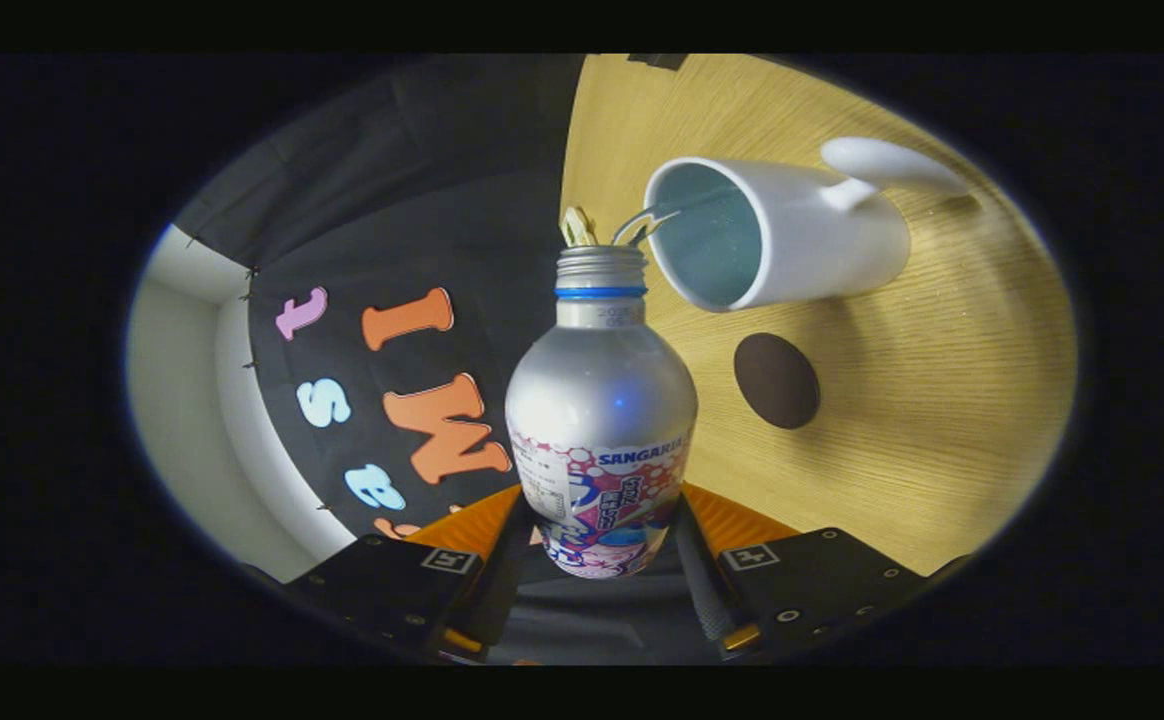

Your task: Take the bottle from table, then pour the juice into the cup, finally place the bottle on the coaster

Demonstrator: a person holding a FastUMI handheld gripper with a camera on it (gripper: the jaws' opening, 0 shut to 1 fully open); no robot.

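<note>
The gripper (602, 560) is clamping the bottle (600, 420) between both fingers, tilted, neck just short of the cup (777, 232) ahead. The operator should be tipping slowly, mouth over the rim. The coaster (776, 380) is lying beside the cup.

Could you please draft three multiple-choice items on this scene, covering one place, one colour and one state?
1. Where is the coaster?
A. on the table, near the cup
B. under the bottle
C. inside the cup

2. What colour is the cup's outside?
A. red
B. white
C. black

3. What is the claw doing?
A. hanging open
B. shut on the bottle
C. shut on the cup

Key: 1 A, the dark disc lies on bare wood beside the cup. 2 B, its wall and handle are white. 3 B, both fingers press the bottle's lower sides.
</note>
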